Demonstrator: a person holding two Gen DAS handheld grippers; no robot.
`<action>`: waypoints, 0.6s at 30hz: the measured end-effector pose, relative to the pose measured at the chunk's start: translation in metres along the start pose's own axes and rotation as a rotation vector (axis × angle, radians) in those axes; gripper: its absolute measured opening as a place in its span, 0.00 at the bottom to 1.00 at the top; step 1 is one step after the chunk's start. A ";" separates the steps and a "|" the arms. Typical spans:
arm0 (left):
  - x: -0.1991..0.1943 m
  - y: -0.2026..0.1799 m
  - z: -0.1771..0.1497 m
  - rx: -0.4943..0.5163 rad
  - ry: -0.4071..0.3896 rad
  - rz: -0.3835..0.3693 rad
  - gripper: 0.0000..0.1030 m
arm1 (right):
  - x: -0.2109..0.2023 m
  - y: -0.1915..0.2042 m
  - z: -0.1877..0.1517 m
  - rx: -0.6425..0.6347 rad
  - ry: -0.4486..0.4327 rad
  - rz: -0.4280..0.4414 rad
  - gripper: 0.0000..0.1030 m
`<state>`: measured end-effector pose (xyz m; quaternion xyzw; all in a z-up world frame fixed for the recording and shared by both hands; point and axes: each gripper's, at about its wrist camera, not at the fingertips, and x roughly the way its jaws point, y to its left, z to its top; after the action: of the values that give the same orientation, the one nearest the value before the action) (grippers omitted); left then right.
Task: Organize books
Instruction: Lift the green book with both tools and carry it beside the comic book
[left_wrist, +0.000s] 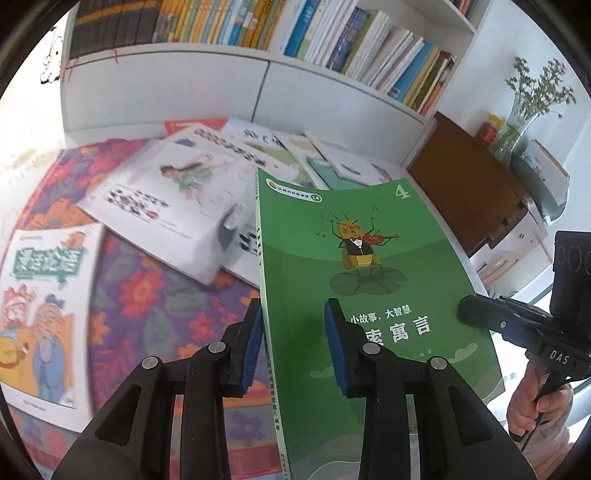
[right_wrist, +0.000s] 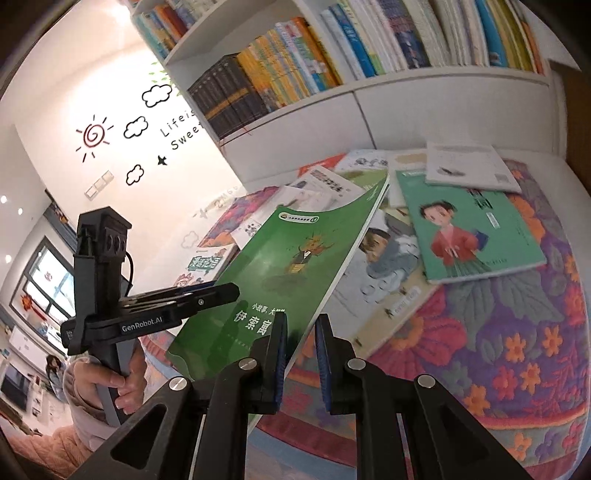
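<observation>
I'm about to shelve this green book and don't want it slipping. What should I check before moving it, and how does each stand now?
1. Left gripper clamped on the green book near its spine: ok.
2. Right gripper clamped on the book's opposite edge: ok.
3. Book lifted clear of the scattered books on the flowered mat: ok.
4. Book flat and unbent: not ok, the cover bows between the grips.
5. Free slot on the bookshelf: cannot tell, the rows look full.

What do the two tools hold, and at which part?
Both hold the green book: left tool on its spine edge, right tool on the opposite long edge.
</observation>
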<state>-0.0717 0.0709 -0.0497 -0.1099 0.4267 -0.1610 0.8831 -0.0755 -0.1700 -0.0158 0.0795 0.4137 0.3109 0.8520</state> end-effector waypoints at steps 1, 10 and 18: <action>-0.003 0.003 0.001 -0.001 -0.004 0.000 0.29 | 0.002 0.005 0.002 -0.009 -0.003 -0.002 0.14; -0.046 0.058 0.016 -0.033 -0.076 0.028 0.29 | 0.034 0.060 0.028 -0.080 -0.011 0.027 0.15; -0.073 0.114 0.015 -0.079 -0.113 0.116 0.29 | 0.088 0.108 0.043 -0.155 0.043 0.078 0.15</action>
<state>-0.0813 0.2051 -0.0259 -0.1284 0.3879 -0.0862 0.9086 -0.0520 -0.0269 -0.0034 0.0229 0.4031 0.3763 0.8339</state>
